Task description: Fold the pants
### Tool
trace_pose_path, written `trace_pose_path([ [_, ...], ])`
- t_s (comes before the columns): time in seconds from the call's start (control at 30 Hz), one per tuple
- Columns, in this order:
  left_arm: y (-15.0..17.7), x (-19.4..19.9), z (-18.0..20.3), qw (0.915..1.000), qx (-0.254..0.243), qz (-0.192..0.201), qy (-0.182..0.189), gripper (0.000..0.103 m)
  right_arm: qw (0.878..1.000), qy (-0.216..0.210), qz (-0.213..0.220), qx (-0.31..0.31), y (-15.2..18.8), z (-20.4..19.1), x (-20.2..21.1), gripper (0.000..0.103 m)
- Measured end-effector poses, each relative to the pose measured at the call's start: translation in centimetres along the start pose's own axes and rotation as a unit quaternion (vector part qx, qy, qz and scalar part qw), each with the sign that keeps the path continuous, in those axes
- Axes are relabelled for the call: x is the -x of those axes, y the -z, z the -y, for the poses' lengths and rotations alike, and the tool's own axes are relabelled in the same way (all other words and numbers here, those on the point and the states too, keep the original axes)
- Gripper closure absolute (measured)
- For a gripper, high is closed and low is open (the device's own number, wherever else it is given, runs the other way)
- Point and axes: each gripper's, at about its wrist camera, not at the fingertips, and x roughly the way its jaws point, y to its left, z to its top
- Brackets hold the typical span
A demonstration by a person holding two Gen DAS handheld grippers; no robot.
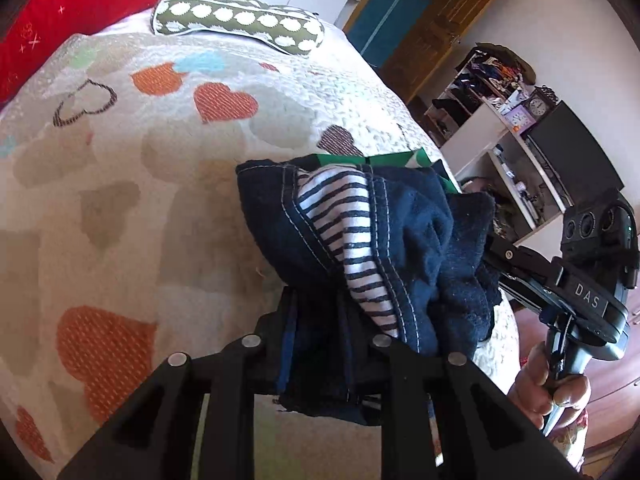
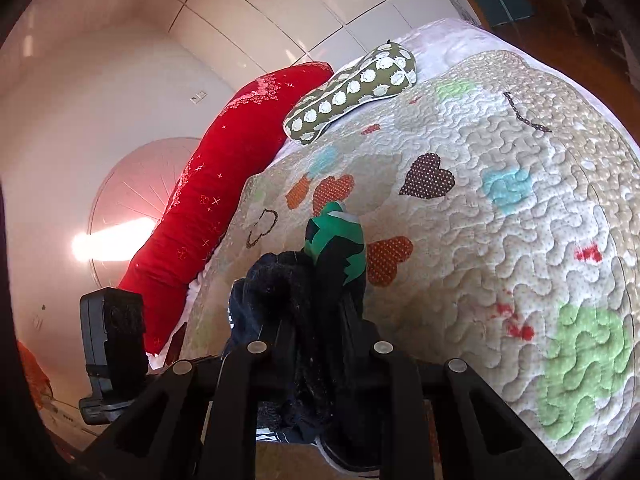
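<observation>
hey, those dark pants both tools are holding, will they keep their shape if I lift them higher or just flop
Likely flop: the pants bunch and sag between the left tool and the right tool. The fleecy fabric probably grips well. They look light, and the striped lining may spill out.

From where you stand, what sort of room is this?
Most likely a bedroom: a bed under a heart-patterned quilt, a red pillow and a spotted cushion at its head, and open shelves of clothes beside it.
</observation>
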Motion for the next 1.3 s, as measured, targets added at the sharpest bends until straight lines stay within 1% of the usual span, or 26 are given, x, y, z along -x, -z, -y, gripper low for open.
trace_pose_path([
  [0.03, -0.6, -0.4, -0.6, 0.9998, 0.002, -0.002, -0.022, 0.08, 1.0, 0.013, -0.003, -0.001, -0.4, 0.2, -0.9, 0.082],
  [0.07, -1.0, -1.0, -1.2, 0.9992, 0.006, -0.006, -0.039, 0.078, 0.999, 0.038, -0.006, -0.001, -0.5, 0.7, -1.7, 0.079],
  [0.1, -1.2, -1.6, -2.1, 0.9987, 0.013, -0.01, -0.049, 0.077, 0.997, 0.081, -0.008, 0.001, -0.5, 1.9, -2.2, 0.078],
  [0.13, -1.2, -2.1, -3.0, 0.9978, 0.024, -0.013, -0.06, 0.077, 0.991, 0.131, -0.014, 0.004, -0.4, 2.7, -3.2, 0.07],
  [0.17, -0.9, -2.2, -3.8, 0.9971, 0.036, -0.014, -0.065, 0.077, 0.985, 0.17, -0.025, 0.006, -0.3, 3.4, -3.9, 0.069],
  [0.2, -0.4, -1.8, -4.6, 0.997, 0.046, -0.009, -0.061, 0.077, 0.981, 0.191, -0.033, 0.008, -0.2, 3.8, -4.1, 0.069],
  [0.27, 0.8, -0.5, -5.4, 0.9971, 0.052, 0.008, -0.056, 0.077, 0.98, 0.196, -0.015, 0.021, 0.3, 3.5, -2.8, 0.069],
  [0.33, 2.0, 0.8, -5.5, 0.9961, 0.043, 0.027, -0.072, 0.075, 0.981, 0.189, 0.018, 0.047, 0.6, 1.6, -0.9, 0.069],
  [0.4, 3.2, 2.1, -5.4, 0.995, 0.039, 0.043, -0.081, 0.072, 0.988, 0.141, 0.031, 0.061, 0.8, -1.0, 0.1, 0.069],
  [0.5, 4.7, 3.3, -4.9, 0.9933, 0.036, 0.06, -0.092, 0.07, 0.995, 0.066, 0.004, 0.081, 2.4, -4.3, -0.6, 0.069],
  [0.57, 5.7, 4.2, -4.3, 0.991, 0.029, 0.077, -0.106, 0.069, 0.995, 0.045, -0.028, 0.089, 3.9, -5.5, -2.3, 0.069],
  [0.6, 6.2, 4.7, -4.0, 0.9893, 0.022, 0.086, -0.116, 0.068, 0.993, 0.058, -0.04, 0.092, 4.5, -5.6, -3.4, 0.069],
  [0.7, 7.5, 6.2, -3.2, 0.986, 0.003, 0.103, -0.131, 0.059, 0.984, 0.141, -0.076, 0.082, 6.1, -3.3, -6.8, 0.069],
  [0.73, 7.8, 6.7, -2.9, 0.9853, -0.004, 0.106, -0.133, 0.057, 0.985, 0.14, -0.072, 0.069, 6.3, -2.5, -6.8, 0.07],
  [0.8, 8.6, 7.7, -2.4, 0.9818, -0.02, 0.119, -0.146, 0.053, 0.992, 0.115, -0.042, 0.037, 6.4, -1.8, -4.5, 0.07],
  [0.83, 9.0, 8.1, -2.0, 0.9788, -0.028, 0.129, -0.157, 0.048, 0.992, 0.119, -0.023, 0.03, 6.6, -2.1, -3.2, 0.065],
  [0.87, 9.2, 8.6, -1.6, 0.9759, -0.034, 0.139, -0.165, 0.047, 0.991, 0.131, -0.003, 0.029, 6.9, -2.4, -2.0, 0.052],
  [0.9, 9.6, 9.0, -1.2, 0.9732, -0.04, 0.15, -0.169, 0.047, 0.989, 0.14, 0.016, 0.033, 7.4, -3.0, -0.6, 0.046],
  [1.0, 10.5, 10.6, 0.3, 0.9678, -0.049, 0.177, -0.172, 0.047, 0.985, 0.16, 0.042, 0.048, 9.1, -4.0, 2.1, 0.045],
  [1.07, 11.2, 12.0, 1.5, 0.96, -0.054, 0.204, -0.184, 0.044, 0.981, 0.175, 0.052, 0.058, 10.1, -4.8, 3.4, 0.045],
  [1.1, 11.6, 12.8, 2.0, 0.9542, -0.055, 0.222, -0.192, 0.035, 0.979, 0.184, 0.061, 0.063, 10.8, -5.1, 4.2, 0.045],
  [1.13, 12.1, 13.8, 2.5, 0.9471, -0.054, 0.244, -0.202, 0.023, 0.977, 0.193, 0.07, 0.066, 11.5, -5.2, 5.4, 0.045],
  [1.17, 12.5, 14.8, 3.0, 0.9392, -0.049, 0.265, -0.213, 0.017, 0.975, 0.198, 0.078, 0.064, 12.1, -5.4, 6.0, 0.045],
  [1.2, 13.0, 15.9, 3.5, 0.9306, -0.043, 0.287, -0.223, 0.007, 0.975, 0.199, 0.085, 0.059, 12.7, -5.6, 6.8, 0.045],
  [1.23, 13.5, 17.0, 3.9, 0.923, -0.039, 0.305, -0.232, 0.0, 0.975, 0.195, 0.091, 0.053, 13.2, -5.8, 7.3, 0.045],
  [1.3, 14.6, 18.7, 4.4, 0.9103, -0.028, 0.328, -0.251, 0.0, 0.976, 0.189, 0.099, 0.042, 13.8, -5.9, 8.1, 0.042],
])
